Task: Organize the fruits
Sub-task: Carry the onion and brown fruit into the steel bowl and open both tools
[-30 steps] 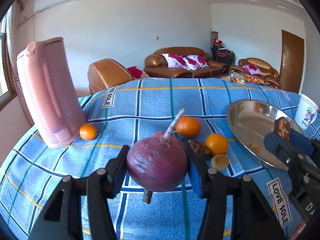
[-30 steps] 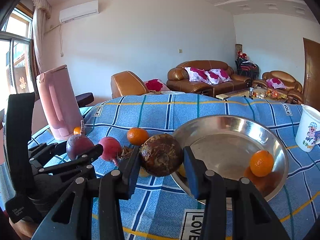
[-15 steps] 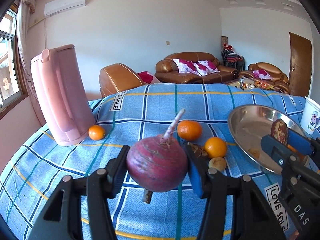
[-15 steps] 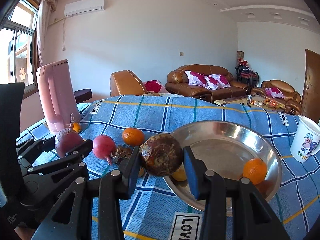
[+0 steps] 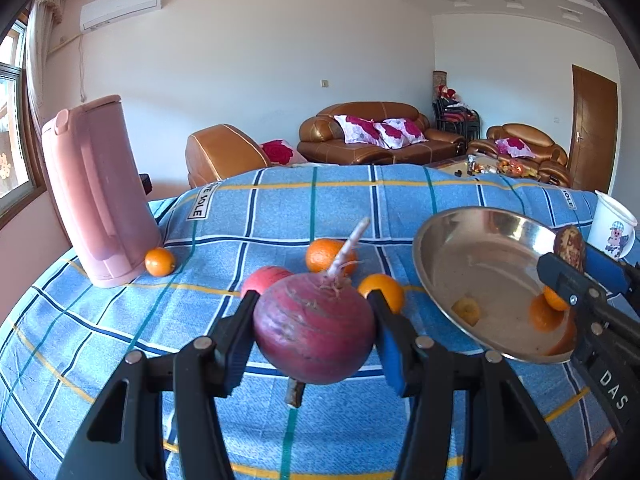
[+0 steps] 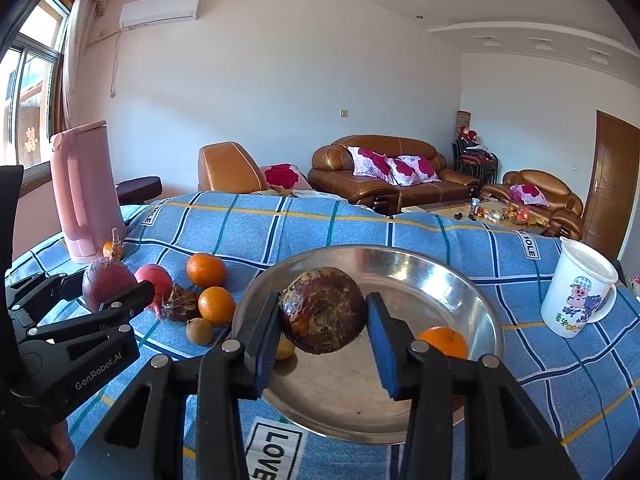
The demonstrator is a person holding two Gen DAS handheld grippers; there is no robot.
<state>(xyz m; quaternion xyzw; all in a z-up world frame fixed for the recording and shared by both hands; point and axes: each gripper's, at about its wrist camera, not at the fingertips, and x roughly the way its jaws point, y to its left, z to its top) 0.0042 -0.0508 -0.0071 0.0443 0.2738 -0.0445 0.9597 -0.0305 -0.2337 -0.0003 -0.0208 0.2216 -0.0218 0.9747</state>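
Note:
My left gripper [image 5: 314,336] is shut on a purple-red beet [image 5: 314,330] with a pale root tip, held above the blue checked cloth; it also shows in the right wrist view [image 6: 108,286]. My right gripper [image 6: 322,322] is shut on a dark brown round fruit [image 6: 322,310], held over the near left part of the steel bowl [image 6: 472,292]. The bowl holds an orange [image 6: 442,342] and a small yellow fruit [image 6: 285,350]. On the cloth left of the bowl lie two oranges [image 6: 206,270] [image 6: 216,305], a red fruit [image 6: 154,278], a dark wrinkled piece [image 6: 180,307] and a small brown fruit [image 6: 199,331].
A pink jug [image 5: 98,192] stands at the left with an orange [image 5: 159,262] at its foot. A white cartoon mug [image 6: 580,288] stands right of the bowl. Brown leather sofas [image 6: 384,172] stand beyond the table.
My right gripper has carried the brown fruit right and forward, from the bowl's left rim to over the bowl. My left gripper has lifted and shifted right with the beet.

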